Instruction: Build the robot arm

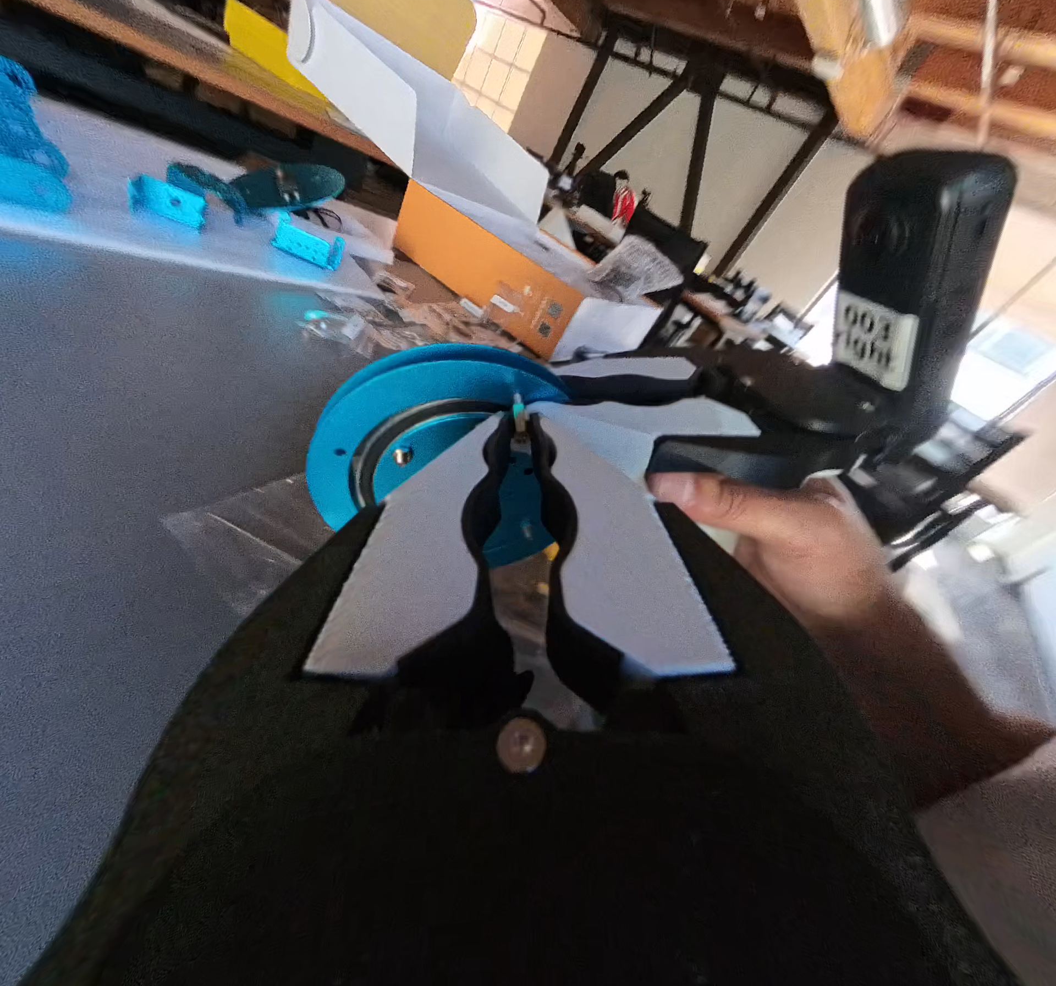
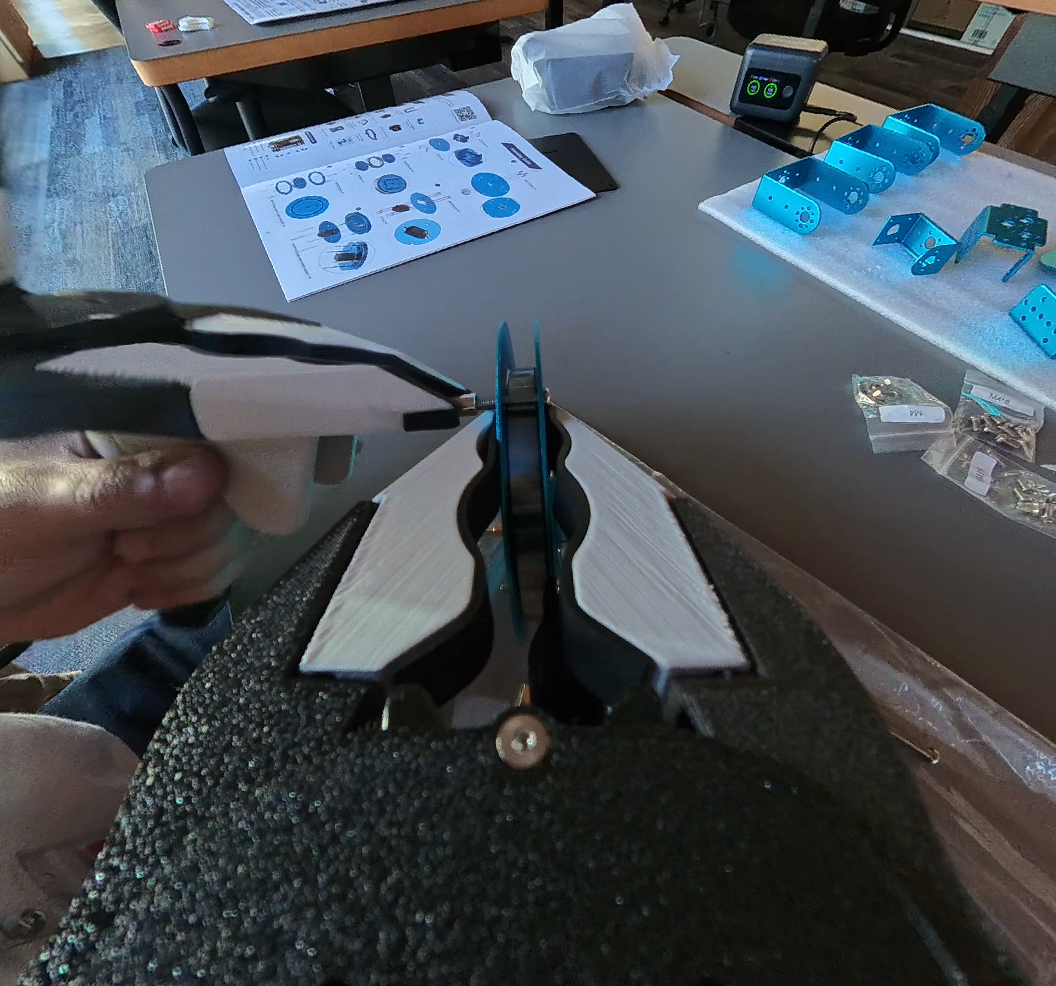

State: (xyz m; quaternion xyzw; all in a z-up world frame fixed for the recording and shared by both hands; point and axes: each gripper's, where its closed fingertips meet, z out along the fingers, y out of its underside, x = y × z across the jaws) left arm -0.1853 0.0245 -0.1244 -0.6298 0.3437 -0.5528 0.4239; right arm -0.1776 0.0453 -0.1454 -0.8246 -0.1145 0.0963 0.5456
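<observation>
My right gripper (image 2: 519, 420) is shut on a blue round disc assembly (image 2: 504, 364), two blue plates with a dark ring between, held edge-on above the grey table (image 2: 657, 296). My left gripper (image 1: 519, 422) is shut on a small metal hex standoff (image 1: 519, 409) and holds its threaded end against the face of the disc (image 1: 366, 421). In the right wrist view the left gripper (image 2: 459, 407) comes in from the left with the standoff (image 2: 470, 404) at its tips. In the left wrist view the right gripper (image 1: 563, 394) grips the disc's far rim, with a hand (image 1: 788, 547) behind it.
An open instruction booklet (image 2: 400, 187) lies on the table beyond the disc. Several blue metal brackets (image 2: 846, 181) sit on a white foam sheet (image 2: 811, 250) at the right. Small bags of screws (image 2: 971, 433) lie nearer. A wrapped white bundle (image 2: 588, 61) and a small screen device (image 2: 777, 78) stand at the back. Left and right tips are no more than a few centimetres apart.
</observation>
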